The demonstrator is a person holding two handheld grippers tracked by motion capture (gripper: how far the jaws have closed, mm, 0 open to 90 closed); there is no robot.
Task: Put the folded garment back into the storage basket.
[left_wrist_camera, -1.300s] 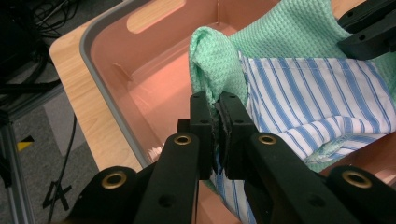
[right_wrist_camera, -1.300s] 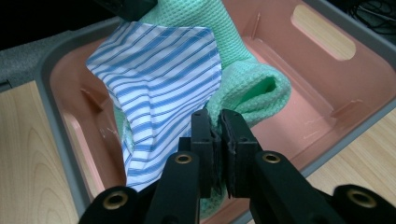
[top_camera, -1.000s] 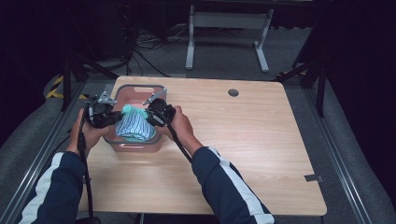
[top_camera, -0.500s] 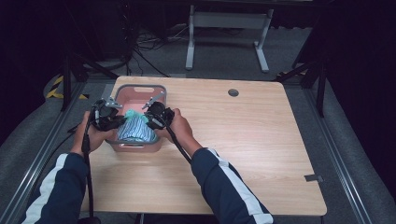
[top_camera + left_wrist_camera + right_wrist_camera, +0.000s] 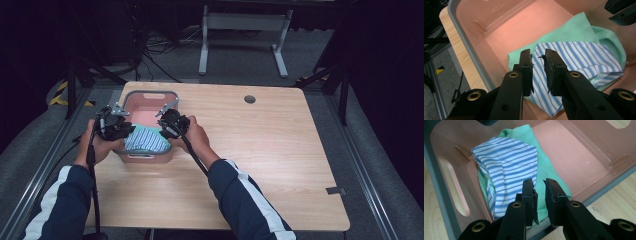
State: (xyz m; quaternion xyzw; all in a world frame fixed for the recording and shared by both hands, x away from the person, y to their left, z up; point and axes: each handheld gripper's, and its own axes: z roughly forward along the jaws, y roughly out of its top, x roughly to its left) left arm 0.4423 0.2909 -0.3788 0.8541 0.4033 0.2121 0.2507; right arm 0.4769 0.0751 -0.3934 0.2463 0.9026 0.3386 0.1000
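Two cloths lie in the pink bin (image 5: 150, 96): the striped cloth (image 5: 584, 60) folded on the green cloth (image 5: 574, 30), which the high view hides. Both the left gripper (image 5: 538, 62) and right gripper (image 5: 539, 191), at the pile's 9 and 3 o'clock, have just been opening, jaws slightly apart, empty.

I see the pink bin (image 5: 150, 96) near the table's (image 5: 280, 165) far left corner, with the striped cloth (image 5: 145, 141) lying in its near half. My left gripper (image 5: 117, 127) sits at the bin's left rim and my right gripper (image 5: 167, 125) at its right; both sets of jaws have just been opening, and neither lifts the cloth. A round hole (image 5: 249, 99) marks the table's far edge.
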